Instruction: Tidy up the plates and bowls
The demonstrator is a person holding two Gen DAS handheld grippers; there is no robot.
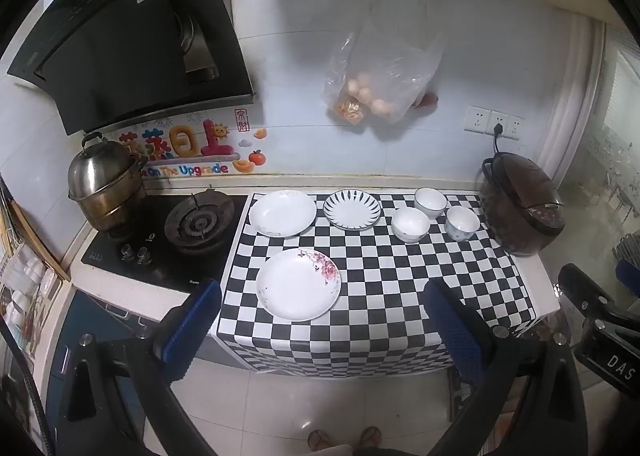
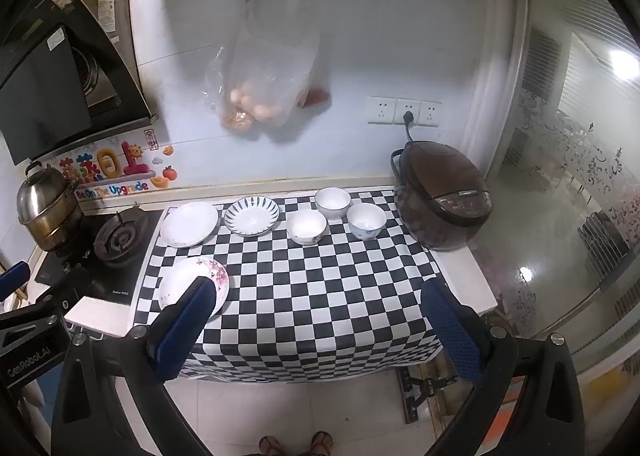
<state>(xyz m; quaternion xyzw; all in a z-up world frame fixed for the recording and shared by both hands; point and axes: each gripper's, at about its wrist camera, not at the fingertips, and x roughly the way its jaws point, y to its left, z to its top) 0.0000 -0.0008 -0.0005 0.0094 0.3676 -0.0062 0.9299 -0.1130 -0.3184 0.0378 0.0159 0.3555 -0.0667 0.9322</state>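
Counter (image 1: 532, 276) with checkered cloth (image 1: 380, 296): floral plate (image 1: 298, 284) at front left, plain plate (image 1: 282, 213) and striped plate (image 1: 351, 210) behind, three bowls (image 1: 410, 224) near rice cooker (image 1: 520, 204); left hand-held gripper (image 1: 316, 320) and right hand-held gripper (image 2: 316, 320) both released, holding nothing, short of the counter.

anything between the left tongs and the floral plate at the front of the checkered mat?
Nothing visible. The left tongs hang open in front of the counter, and the floral plate lies alone near the front of the checkered mat. The other plates and the bowls sit further back, out of that path.
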